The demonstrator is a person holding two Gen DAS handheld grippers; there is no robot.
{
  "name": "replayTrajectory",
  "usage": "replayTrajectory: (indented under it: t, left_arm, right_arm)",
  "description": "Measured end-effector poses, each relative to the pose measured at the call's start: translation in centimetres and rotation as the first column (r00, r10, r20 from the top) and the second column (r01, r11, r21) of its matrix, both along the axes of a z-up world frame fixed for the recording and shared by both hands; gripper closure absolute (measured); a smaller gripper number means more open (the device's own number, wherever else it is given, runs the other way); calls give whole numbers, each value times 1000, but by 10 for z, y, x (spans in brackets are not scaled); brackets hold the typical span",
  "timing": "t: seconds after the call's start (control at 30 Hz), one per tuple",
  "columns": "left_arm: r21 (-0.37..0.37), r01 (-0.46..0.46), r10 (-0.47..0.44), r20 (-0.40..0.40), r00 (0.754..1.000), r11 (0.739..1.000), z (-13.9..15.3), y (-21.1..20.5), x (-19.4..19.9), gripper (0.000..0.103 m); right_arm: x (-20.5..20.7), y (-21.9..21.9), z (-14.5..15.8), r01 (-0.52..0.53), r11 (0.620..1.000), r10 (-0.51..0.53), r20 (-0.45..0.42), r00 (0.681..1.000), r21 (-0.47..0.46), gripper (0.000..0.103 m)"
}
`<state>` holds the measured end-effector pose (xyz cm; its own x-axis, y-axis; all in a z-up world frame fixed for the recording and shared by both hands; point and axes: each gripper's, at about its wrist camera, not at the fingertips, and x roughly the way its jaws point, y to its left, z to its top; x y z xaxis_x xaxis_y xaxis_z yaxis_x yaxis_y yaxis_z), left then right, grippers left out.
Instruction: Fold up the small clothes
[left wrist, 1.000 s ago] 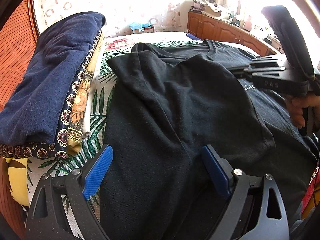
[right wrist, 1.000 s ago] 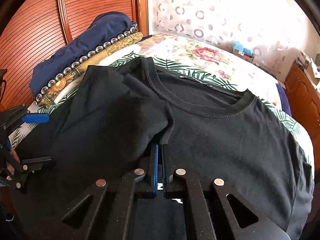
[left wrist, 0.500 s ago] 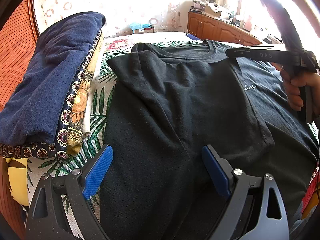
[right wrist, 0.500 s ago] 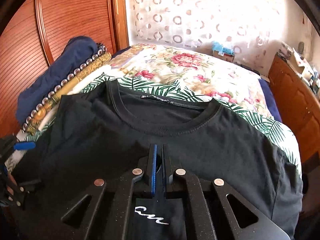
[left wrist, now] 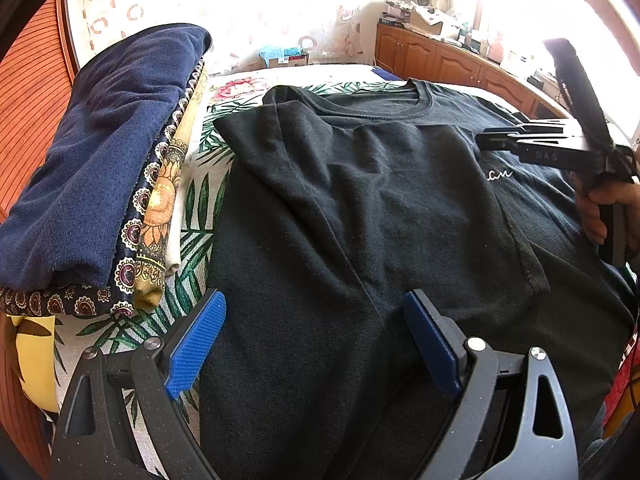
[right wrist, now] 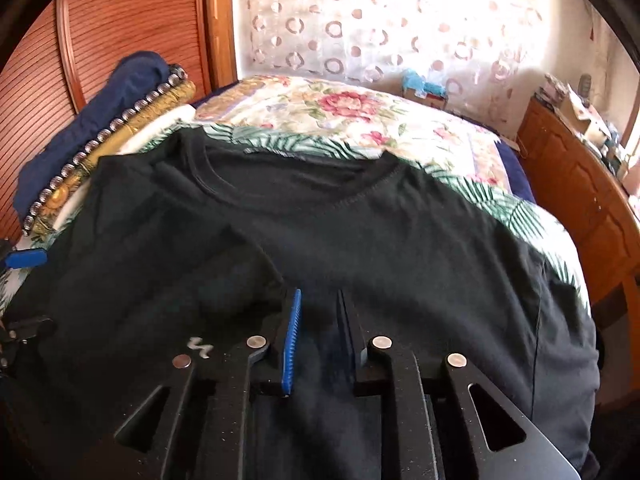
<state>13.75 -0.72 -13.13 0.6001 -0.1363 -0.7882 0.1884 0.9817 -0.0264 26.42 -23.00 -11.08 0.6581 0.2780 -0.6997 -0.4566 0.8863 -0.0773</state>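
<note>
Black T-shirt (left wrist: 360, 216) lies spread on the floral bedspread (right wrist: 344, 112), one sleeve folded inward.

Left gripper (left wrist: 316, 340) gapes wide over its hem; right gripper (right wrist: 318, 336), jaws just parting, holds nothing above its chest.

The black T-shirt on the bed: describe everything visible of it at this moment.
The black T-shirt is a soft knit with a ribbed round collar, an inner neck label and small white script on the chest. It lies front up on the leaf-print bedspread, collar toward the far end. One side and its sleeve are folded in over the body; the other side is still unfolded. The stack of folded clothes lies beside it. Neither gripper grips it, as far as the views show.
</note>
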Motion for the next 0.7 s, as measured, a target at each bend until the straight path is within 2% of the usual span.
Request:
replayTrajectory:
  t: [0.23,0.3,0.47,0.6,0.7]
  left_arm:
    - [0,0,0,0,1000,1000,0,0,0,12]
    - [0,0,0,1,1000,1000,0,0,0,12]
    - [0,-1,1,1,1000,1000,0,0,0,12]
    - [0,-1,1,1,1000,1000,0,0,0,12]
    - [-1,-1,1,1,1000,1000,0,0,0,12]
  right_arm:
    - [1,0,0,21,999,-21,7,1000,24,60]
    - [3,-2,-1,27,999,-28,2,1000,27,44]
    - [6,-5,-4,33,999,-33,-16,999,34,25]
    - [7,-4,-5,29,999,-29,-15,999,18,19]
    - [8,-5,-5,34,999,-34,-17,999,20,19]
